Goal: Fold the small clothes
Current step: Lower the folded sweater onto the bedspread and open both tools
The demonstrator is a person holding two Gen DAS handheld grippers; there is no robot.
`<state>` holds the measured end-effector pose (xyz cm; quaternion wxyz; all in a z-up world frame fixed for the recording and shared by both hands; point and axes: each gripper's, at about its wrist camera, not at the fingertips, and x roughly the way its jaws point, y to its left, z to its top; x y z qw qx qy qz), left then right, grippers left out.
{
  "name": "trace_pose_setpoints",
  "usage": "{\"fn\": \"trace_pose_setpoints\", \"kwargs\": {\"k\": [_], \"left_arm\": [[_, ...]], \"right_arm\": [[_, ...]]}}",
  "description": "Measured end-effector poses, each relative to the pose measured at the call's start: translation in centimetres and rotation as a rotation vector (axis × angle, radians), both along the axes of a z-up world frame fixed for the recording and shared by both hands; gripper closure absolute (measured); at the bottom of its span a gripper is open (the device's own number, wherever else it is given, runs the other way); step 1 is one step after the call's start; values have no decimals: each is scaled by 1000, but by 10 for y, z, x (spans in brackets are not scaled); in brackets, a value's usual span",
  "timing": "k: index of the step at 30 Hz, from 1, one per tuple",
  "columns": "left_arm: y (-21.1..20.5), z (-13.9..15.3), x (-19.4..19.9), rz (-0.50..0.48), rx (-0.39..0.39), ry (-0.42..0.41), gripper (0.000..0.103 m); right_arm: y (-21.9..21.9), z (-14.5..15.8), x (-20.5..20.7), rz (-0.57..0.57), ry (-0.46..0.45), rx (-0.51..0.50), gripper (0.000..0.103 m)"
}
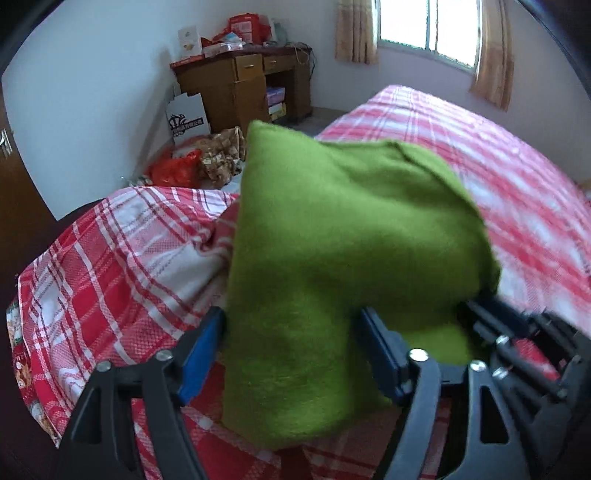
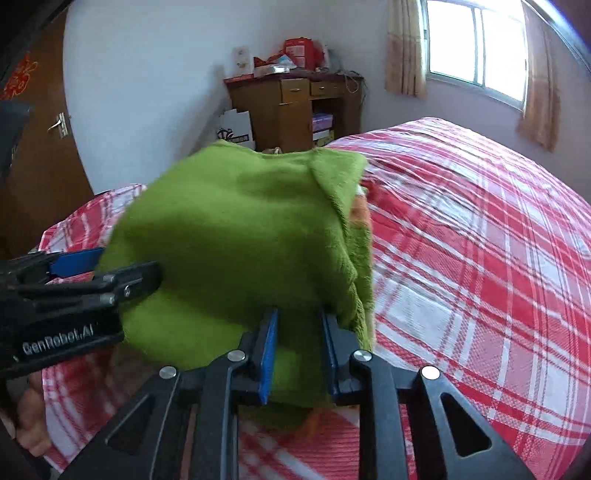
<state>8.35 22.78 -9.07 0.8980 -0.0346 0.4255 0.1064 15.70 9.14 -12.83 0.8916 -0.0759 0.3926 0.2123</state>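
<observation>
Green cloth [image 1: 332, 236] up off the bed [image 1: 498, 177], bunched, filling centre of both views and blocking most of the near bedspread. Left gripper [image 1: 291, 354] spread wide, blue pads either side of a hanging fold of cloth, gap visible at the left pad; not pressing. Right gripper [image 2: 299, 354] narrowed onto the cloth's lower edge, pinching it between blue pads. In right view, left gripper at 9 o'clock, against the cloth. Red-and-white check bed running to 3 o'clock. Wooden desk [image 1: 255, 81] at 12 o'clock against the wall, boxes piled on top. White box [image 1: 186, 116] and red bag [image 1: 173, 171] on floor at 11 o'clock. Window [image 1: 428, 26] with curtains at 1 o'clock. Door [image 2: 40, 122] at 10 o'clock in right view.
</observation>
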Motion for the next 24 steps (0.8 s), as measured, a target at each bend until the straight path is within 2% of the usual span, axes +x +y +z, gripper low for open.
{"fn": "trace_pose_setpoints", "kwargs": {"k": [1, 3, 5, 8, 12, 21, 22, 23, 24], "left_arm": [[2, -4, 1, 5, -8, 1, 22], [8, -8, 3, 26, -25, -6, 10], [15, -11, 4, 50, -46, -6, 5], [16, -12, 2, 39, -47, -2, 5], [9, -6, -15, 9, -33, -10, 12], [-5, 4, -63, -24, 4, -37, 14], [-8, 5, -66, -29, 10, -41, 14], [-11, 7, -71, -34, 16, -45, 14], [-13, 9, -75, -38, 21, -50, 14]], "right_arm": [[-2, -1, 2, -4, 2, 10, 81], [-2, -2, 2, -12, 0, 17, 81], [-2, -2, 3, -11, -10, 16, 81], [0, 0, 1, -9, -16, 11, 81], [0, 6, -13, -13, -10, -13, 81], [-18, 26, -79, -43, 12, 82, 76], [-20, 28, -83, -51, 19, 89, 69], [-24, 30, -87, -66, 25, 87, 55], [-27, 31, -90, -79, 24, 83, 47]]}}
